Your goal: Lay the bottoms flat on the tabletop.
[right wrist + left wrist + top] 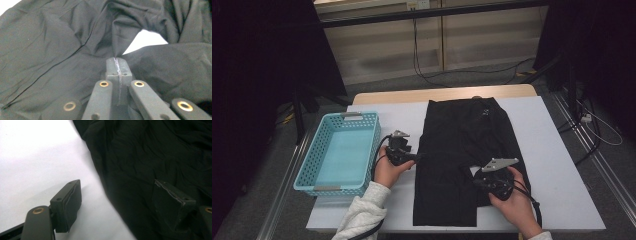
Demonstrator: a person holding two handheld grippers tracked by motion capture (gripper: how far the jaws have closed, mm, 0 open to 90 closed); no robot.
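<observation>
A black garment [462,150], like shorts, lies spread flat on the white table [557,170]. My left gripper [418,156] sits at the garment's left edge. In the left gripper view its jaws [117,187] stand open: one finger [67,202] is over bare table, the other over the black cloth [155,157], and the cloth's edge lies between them unpressed. My right gripper [475,181] is at the lower middle of the garment. In the right gripper view its pads [117,61] are shut on a raised fold of the cloth [50,50], near a gap that shows white table.
A light blue plastic basket [308,170] with nothing in it stands at the table's left side, close to my left hand. White table is bare to the right of the garment. Cables trail across the floor beyond the table's far edge.
</observation>
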